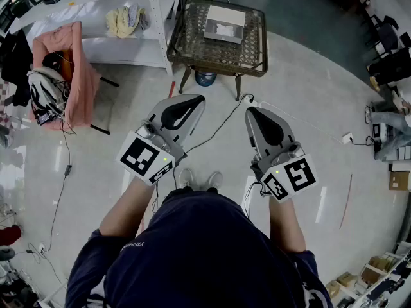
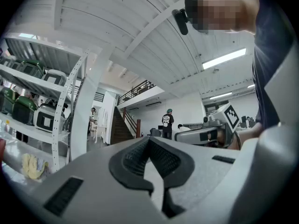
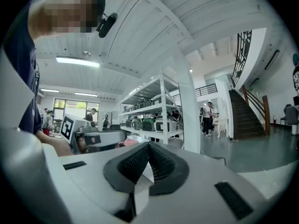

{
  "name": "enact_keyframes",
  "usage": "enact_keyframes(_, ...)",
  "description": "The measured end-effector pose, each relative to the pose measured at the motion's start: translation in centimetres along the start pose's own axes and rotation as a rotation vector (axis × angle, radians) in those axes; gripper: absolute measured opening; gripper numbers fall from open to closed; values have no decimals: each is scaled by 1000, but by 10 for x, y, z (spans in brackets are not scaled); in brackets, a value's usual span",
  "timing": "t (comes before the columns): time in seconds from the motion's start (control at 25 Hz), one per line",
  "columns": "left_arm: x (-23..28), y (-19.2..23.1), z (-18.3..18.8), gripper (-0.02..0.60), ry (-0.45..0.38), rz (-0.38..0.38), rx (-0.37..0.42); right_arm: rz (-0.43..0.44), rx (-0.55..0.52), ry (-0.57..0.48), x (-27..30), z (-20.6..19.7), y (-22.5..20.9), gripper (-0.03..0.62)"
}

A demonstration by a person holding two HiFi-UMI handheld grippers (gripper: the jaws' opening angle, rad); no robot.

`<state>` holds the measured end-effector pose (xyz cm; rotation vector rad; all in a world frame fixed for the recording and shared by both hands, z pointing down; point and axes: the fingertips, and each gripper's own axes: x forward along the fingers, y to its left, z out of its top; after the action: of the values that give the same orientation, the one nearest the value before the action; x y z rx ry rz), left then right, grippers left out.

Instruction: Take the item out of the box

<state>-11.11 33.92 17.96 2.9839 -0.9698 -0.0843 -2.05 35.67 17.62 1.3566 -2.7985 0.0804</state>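
A white box [image 1: 225,23] lies on a small dark wire-topped table [image 1: 186,47] at the top of the head view; what is in the box cannot be made out. The person stands a step back from the table and holds both grippers level at waist height. My left gripper [image 1: 194,100] is shut with nothing between its pads, and it points toward the table's near left leg. My right gripper [image 1: 252,111] is also shut and empty, below the table's right side. From the left gripper view, my left gripper [image 2: 148,139] faces across the hall, and the box is out of sight there. My right gripper [image 3: 148,146] likewise looks past the box.
A white shelf rack [image 1: 122,40] stands left of the table, with a yellowish cloth [image 1: 124,19] on it. A pink cloth [image 1: 67,69] and a helmet [image 1: 43,88] sit further left. Cables [image 1: 218,127] run across the floor. A blue object [image 1: 205,77] lies under the table. People stand far off by a staircase [image 2: 122,127].
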Motion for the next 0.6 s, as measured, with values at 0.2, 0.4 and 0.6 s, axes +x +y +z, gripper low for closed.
enact_keyframes(0.2, -4, 7, 1, 5, 1, -10, 0, -7, -3, 2, 8, 3, 5, 23)
enact_keyframes(0.4, -12, 15, 0, 5, 3, -25, 4, -25, 18, -9, 17, 2, 11, 23)
enact_keyframes(0.6, -22, 30, -2, 5, 5, -43, 7, -50, 30, -17, 30, 0, 20, 23)
